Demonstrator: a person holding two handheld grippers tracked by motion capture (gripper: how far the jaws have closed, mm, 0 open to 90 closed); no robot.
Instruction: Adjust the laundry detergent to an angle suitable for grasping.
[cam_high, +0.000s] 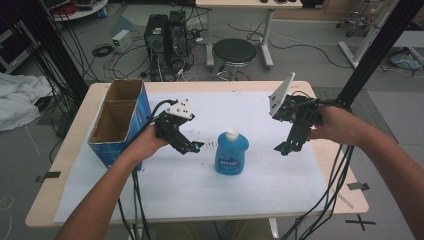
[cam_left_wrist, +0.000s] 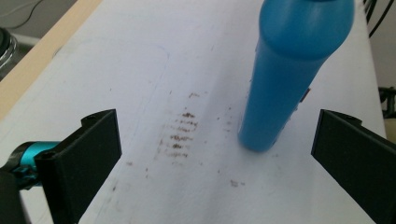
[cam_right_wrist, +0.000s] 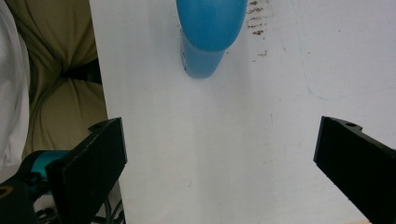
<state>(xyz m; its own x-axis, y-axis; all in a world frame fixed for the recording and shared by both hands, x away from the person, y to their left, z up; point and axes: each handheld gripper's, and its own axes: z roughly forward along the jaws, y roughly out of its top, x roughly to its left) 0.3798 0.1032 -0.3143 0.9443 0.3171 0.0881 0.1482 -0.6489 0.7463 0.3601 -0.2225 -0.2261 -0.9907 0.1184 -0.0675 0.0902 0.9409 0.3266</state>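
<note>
A white sheet covers my table in a cable-strewn lab. Between my left gripper and right gripper, both spread wide and empty, the blue bottle stands upright, untouched. Farther left waits an open cardboard box; nothing looks started.

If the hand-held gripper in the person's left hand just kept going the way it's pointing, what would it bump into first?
Probably the blue bottle. It stands upright just ahead of the open left hand-held gripper, slightly toward one jaw, with bare stained paper before it. Depth is hard to judge.
</note>
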